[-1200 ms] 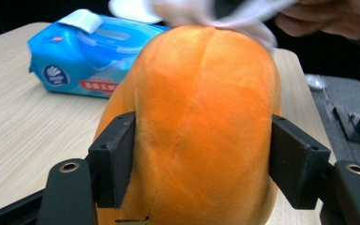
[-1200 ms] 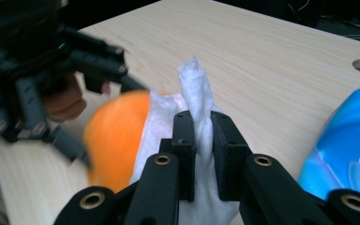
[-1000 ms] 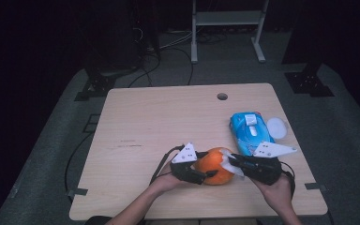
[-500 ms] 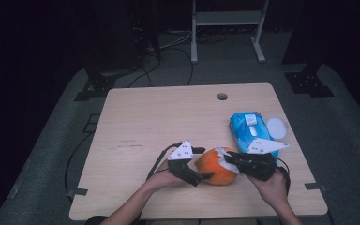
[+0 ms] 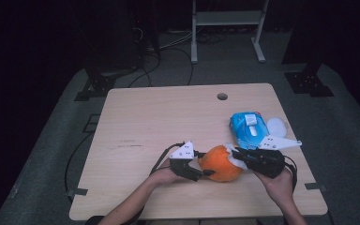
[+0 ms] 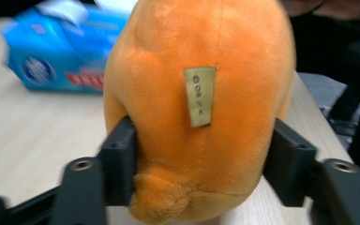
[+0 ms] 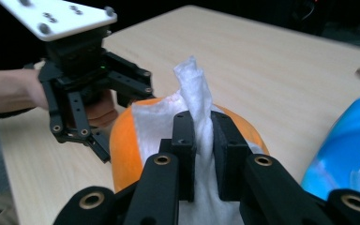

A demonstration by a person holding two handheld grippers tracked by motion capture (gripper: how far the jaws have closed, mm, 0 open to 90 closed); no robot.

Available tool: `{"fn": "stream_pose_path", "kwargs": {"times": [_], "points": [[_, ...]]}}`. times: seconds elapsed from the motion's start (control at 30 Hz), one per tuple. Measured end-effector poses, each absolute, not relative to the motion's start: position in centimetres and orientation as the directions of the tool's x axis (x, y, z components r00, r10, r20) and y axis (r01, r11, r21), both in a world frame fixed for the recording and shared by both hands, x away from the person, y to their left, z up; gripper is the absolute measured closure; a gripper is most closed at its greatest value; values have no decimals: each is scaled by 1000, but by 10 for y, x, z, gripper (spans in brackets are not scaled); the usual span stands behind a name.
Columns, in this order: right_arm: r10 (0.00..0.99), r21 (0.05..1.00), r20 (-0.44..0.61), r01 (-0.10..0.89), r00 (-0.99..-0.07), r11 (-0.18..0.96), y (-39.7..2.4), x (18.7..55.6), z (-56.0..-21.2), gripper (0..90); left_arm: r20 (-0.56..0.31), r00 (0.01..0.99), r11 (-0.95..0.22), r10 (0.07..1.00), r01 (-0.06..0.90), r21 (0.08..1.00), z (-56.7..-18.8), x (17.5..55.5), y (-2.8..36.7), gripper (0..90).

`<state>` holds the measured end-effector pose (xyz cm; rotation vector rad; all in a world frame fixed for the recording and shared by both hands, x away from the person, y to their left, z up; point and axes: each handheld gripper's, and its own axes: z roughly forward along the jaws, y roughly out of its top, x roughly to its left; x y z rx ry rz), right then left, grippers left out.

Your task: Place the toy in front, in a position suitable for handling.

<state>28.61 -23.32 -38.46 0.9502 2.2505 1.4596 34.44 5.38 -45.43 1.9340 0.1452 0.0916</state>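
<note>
Dark room, grey floor mat, pale wooden worktop (image 5: pixel 159 126) with a round cable hole near its far edge. Landmark: orange plush toy, rounded soft body (image 5: pixel 220 162), sitting on the worktop at the near edge, right of centre.

Left gripper (image 5: pixel 200 172) comes at the toy from its left side. Its jaws have just been closing, and the left gripper view shows the orange plush (image 6: pixel 197 112) between them, pads pressed into the fur on both sides, so it is clamped. Reads as a steadying hold: the toy is pinned so it won't slide while the other hand works on it.

Right gripper (image 5: pixel 236 153) comes from the toy's right, jaws nearly together and pinching a white fluffy wipe or tissue sheet (image 7: pixel 194 105); the sheet's tail sticks up between the pads and the rest drapes over the top of the toy. Likely wiping the plush surface.

Blue soft pack of wipes (image 5: pixel 248 129) lies beyond the toy, up and right of it, a white round lid (image 5: pixel 276 125) just beside the pack.

Toy's long axis looks roughly level, running left-right between the two grippers. A small tan sewn label (image 6: pixel 200 96) faces the left gripper, so that end points left; face side can't be made out.
</note>
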Motion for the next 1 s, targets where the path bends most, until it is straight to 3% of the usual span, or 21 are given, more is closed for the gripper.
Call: {"fn": "stream_pose_path", "kwargs": {"times": [0.07, 0.37, 0.53, 0.7, 0.77, 1.0], "points": [[672, 903, 99, 350, -734, 249, -232, 288, -377, 798, -14, 987, -335, 161, 68, 940, -439, 344, 61, 399], [635, 917, 163, 354, -755, 186, -218, 304, -368, 799, 103, 971, -362, 215, -18, 932, -384, 330, 96, 396], [623, 892, 204, 405, -755, 199, -209, 310, -384, 799, 38, 977, -346, 211, 38, 938, -394, 334, 107, 388], [640, 831, 237, 494, -731, 257, -205, 321, -413, 799, 2, 975, -412, 224, 92, 906, -425, 339, 100, 369], [639, 820, 243, 506, -730, 266, -205, 323, -418, 799, -30, 973, -381, 227, 117, 917, -436, 339, 98, 362], [582, 859, 215, 435, -784, 269, -185, 315, -395, 799, 8, 975, -401, 224, 85, 912, -433, 337, 87, 328]]}}
